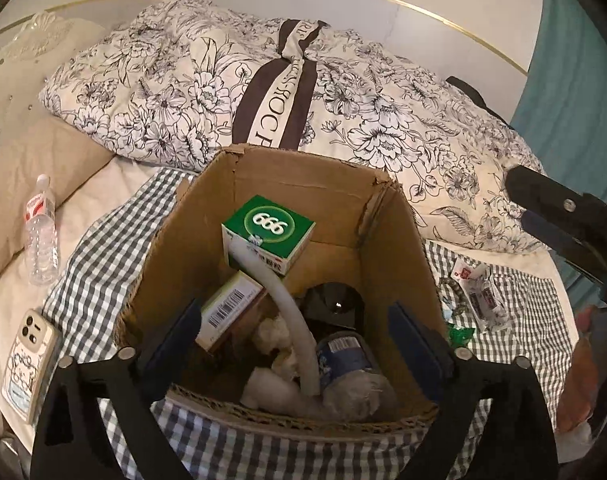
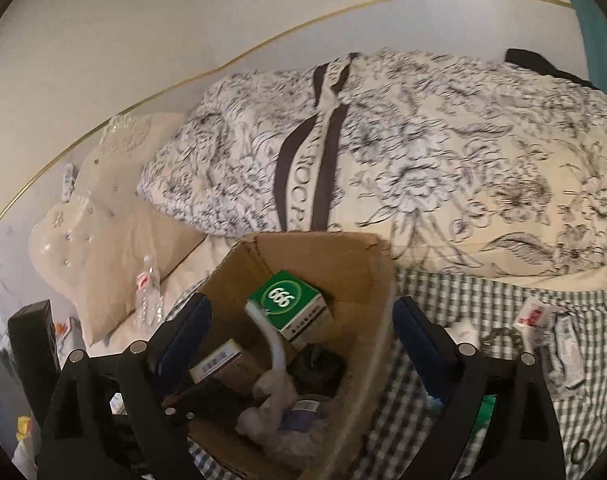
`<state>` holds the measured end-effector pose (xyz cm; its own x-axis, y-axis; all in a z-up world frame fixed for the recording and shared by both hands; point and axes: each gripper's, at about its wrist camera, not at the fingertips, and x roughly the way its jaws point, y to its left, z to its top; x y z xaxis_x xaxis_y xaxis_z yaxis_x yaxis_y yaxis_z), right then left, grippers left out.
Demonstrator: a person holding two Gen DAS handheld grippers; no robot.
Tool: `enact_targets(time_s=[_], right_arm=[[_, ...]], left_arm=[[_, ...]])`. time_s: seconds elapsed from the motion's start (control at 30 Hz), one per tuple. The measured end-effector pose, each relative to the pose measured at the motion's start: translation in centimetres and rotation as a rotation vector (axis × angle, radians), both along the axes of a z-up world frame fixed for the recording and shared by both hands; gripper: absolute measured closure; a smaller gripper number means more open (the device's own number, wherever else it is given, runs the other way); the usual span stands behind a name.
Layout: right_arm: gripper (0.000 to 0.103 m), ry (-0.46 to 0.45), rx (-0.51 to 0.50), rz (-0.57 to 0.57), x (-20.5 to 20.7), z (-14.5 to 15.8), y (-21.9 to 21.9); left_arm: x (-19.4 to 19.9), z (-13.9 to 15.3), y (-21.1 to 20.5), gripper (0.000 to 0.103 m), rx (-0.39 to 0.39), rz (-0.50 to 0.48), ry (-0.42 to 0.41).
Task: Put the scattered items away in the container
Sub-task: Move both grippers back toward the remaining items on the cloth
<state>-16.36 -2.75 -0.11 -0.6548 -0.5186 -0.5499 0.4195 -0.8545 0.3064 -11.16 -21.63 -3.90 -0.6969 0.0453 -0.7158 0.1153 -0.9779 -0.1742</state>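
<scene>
- Far left of the bed, a phone (image 1: 29,364) lies on the sheet and a clear bottle (image 1: 41,236) rests against the pillow (image 1: 31,148) — both outside the box, so if they count as clutter, they're still to collect.
- Left tool (image 1: 295,344) hangs over the box (image 1: 299,176), jaws spread wide, nothing between the pads: empty-handed above the opening.
- Into the box now, and it's filling up nicely: a barcoded carton (image 1: 227,304) on the left, the green 666 box (image 1: 268,230) propped high towards the back wall, a white tube (image 1: 287,308) curving down from it.
- Lower down there's crumpled white wadding (image 1: 273,336), a dark round thing (image 1: 335,300) I can't identify, and a crushed blue-label bottle (image 1: 347,364) near the front.
- Right tool (image 2: 301,340) is likewise wide open and carrying nothing, straddling the box's right wall in its own blurred view.
- Right of the box, on the check cloth (image 1: 523,300): sachets (image 1: 479,292), a green scrap (image 1: 459,334), something chain-like (image 2: 499,336) — all still out.
- My read: well past halfway, with the right-hand scatter the obvious job left.
</scene>
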Motion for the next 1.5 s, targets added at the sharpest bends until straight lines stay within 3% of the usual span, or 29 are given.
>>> enact_targets(time_s=[0.27,0.6,0.97,1.2,1.5], right_arm=[[0.011,0.050,0.038,-0.153,3.4,1.7,7.6],[0.011,0.089,0.085,-0.369,10.3,3.4,19.0],[0.011,0.161,0.102,-0.443,17.9,3.3,25.1],[0.011,0.151,0.171,-0.464,19.0,-0.6,27.5],[0.011,0.006,0.263,-0.473,14.2,-8.6,28.9]], left_arm=[[2.7,2.0,2.8,0.002,-0.007,-0.022,0.026],[7.8,3.5,9.2,0.000,-0.033,-0.085,0.051],[12.2,2.8,15.0,0.000,-0.056,-0.114,0.049],[10.8,-1.3,19.5,0.000,-0.074,-0.110,-0.008],[4.9,-7.9,24.2,0.000,-0.102,-0.177,-0.139]])
